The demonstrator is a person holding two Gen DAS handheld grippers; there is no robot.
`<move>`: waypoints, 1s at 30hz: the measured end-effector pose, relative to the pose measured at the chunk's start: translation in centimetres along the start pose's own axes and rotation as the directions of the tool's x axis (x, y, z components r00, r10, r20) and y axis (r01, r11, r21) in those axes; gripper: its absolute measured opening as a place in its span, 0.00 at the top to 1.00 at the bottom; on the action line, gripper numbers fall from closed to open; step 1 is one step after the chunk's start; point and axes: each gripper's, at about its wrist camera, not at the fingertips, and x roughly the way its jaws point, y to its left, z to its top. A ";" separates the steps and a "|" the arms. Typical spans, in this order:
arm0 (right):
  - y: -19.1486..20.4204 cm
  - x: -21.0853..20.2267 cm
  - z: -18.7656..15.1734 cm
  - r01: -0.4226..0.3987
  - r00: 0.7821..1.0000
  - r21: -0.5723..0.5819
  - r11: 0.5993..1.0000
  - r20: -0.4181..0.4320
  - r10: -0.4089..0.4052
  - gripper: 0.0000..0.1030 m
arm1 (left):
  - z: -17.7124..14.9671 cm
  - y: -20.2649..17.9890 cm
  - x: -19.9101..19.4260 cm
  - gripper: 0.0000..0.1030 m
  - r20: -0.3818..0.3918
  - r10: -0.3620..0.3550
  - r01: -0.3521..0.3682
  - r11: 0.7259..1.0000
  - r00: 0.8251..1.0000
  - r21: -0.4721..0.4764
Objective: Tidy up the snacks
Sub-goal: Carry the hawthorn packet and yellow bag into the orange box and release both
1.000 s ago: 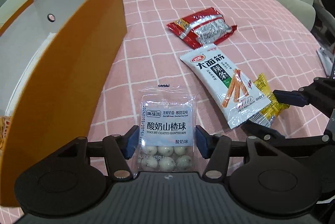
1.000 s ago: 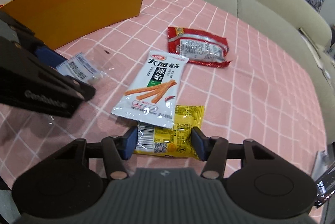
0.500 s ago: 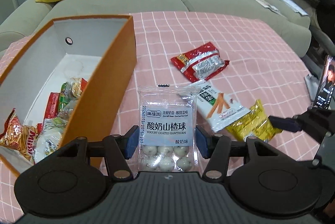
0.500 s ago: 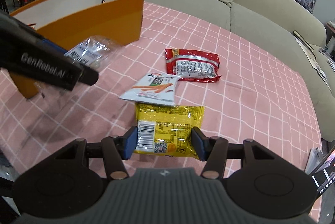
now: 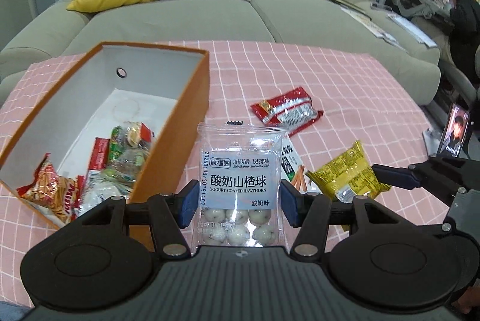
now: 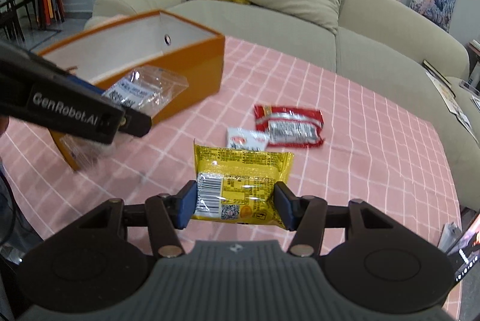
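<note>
My left gripper is shut on a clear bag of yogurt-coated hawthorn balls, held up in the air just right of the orange box. The box has white inner walls, and several snack packs lie at its near end. My right gripper is shut on a yellow snack pack, lifted above the pink checked cloth. On the cloth lie a red pack and a white spicy-strip pack. The left gripper with its clear bag shows at the left of the right wrist view.
A pale green sofa with yellow and grey cushions stands behind the table. A phone on a stand sits at the right edge. A person sits at a desk far right. Papers lie on the sofa's right end.
Both grippers have risen with their packs. The yellow pack has come out from under the white strip pack, and the inside of the orange box has come into view.
</note>
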 end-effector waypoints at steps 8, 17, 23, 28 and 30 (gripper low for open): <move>1.8 -1.0 4.4 -0.071 0.993 -0.076 0.995 0.094 0.078 0.49 | 1.7 3.2 -2.8 0.38 0.059 0.031 -0.028 0.999 0.998 -0.040; 4.8 0.9 10.5 -0.190 0.966 -0.195 0.962 0.136 0.218 0.49 | 4.4 9.3 -3.2 0.38 0.054 0.109 -0.106 0.993 0.993 -0.057; 6.6 4.7 14.9 -0.243 0.956 -0.230 0.942 0.105 0.272 0.49 | 6.5 13.1 -1.6 0.38 0.018 0.147 -0.146 0.986 0.989 -0.077; 8.6 8.0 17.6 -0.245 0.959 -0.293 0.924 0.064 0.274 0.49 | 7.5 15.2 1.0 0.38 -0.036 0.164 -0.166 0.985 0.986 -0.037; 9.5 9.5 18.3 -0.244 0.962 -0.326 0.913 0.036 0.270 0.49 | 7.4 15.8 2.5 0.38 -0.070 0.185 -0.187 0.982 0.980 -0.022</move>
